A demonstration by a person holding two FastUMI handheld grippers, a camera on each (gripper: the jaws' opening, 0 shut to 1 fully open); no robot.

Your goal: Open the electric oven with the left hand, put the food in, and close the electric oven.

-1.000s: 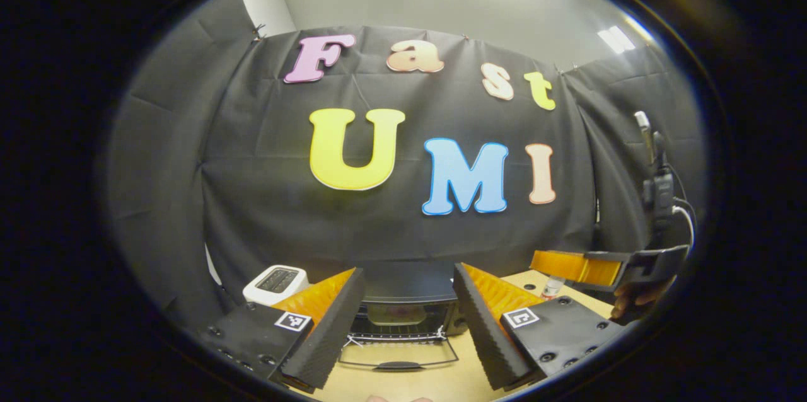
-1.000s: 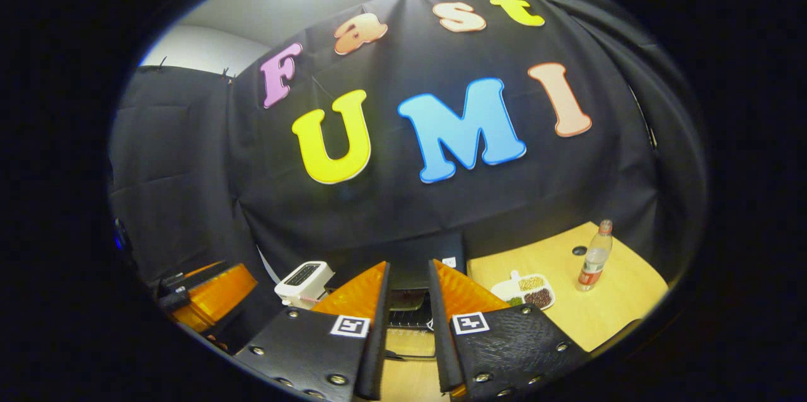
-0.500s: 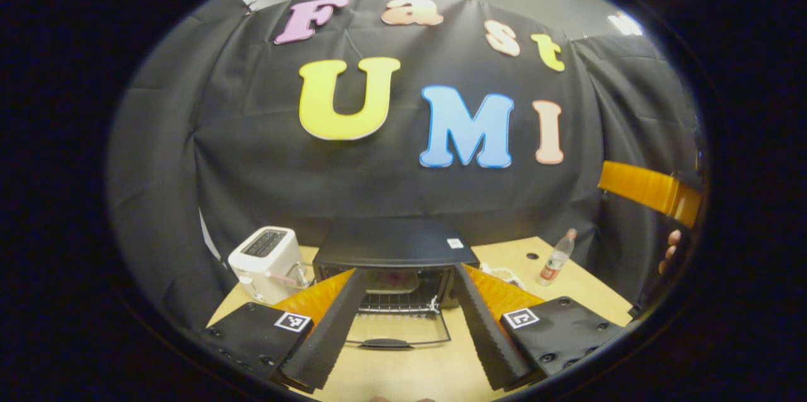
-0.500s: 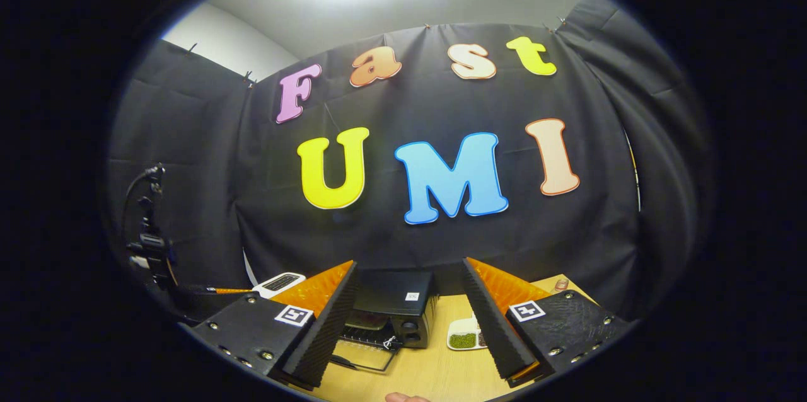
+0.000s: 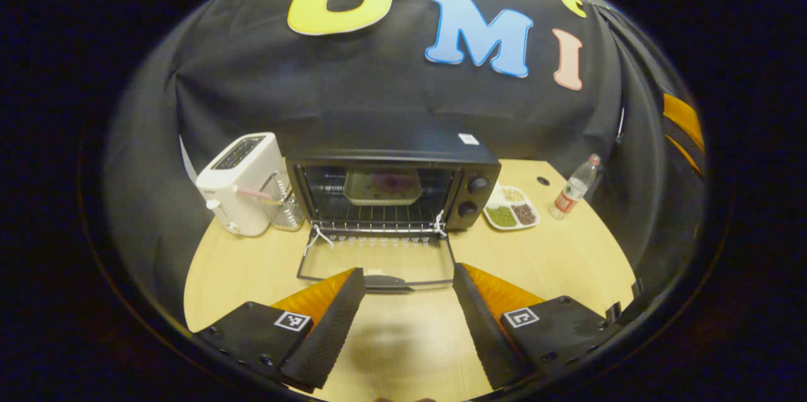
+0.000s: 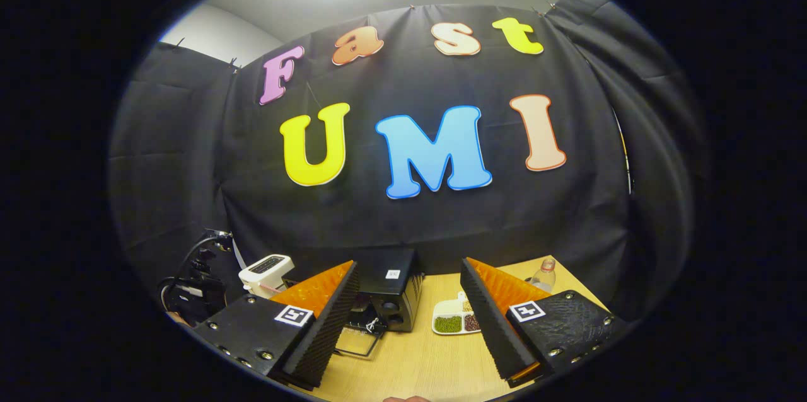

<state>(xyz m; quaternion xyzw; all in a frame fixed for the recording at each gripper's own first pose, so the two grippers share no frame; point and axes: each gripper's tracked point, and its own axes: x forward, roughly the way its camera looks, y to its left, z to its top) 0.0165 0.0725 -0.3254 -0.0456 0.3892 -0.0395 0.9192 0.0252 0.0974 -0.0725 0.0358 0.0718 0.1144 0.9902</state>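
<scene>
Left gripper view: electric oven (image 5: 391, 188) at table (image 5: 555, 257) centre, door (image 5: 378, 260) down flat, tray of food (image 5: 383, 186) already on rack inside. Left gripper (image 5: 408, 314) fingers spread, empty, just before door handle. Right gripper (image 6: 408, 320) spread, empty. Only closing left.

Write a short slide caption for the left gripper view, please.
Open left gripper faces the electric oven, door down, tray inside.

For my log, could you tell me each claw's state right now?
Left claw: open, holding nothing.
Right claw: open, holding nothing.
</scene>
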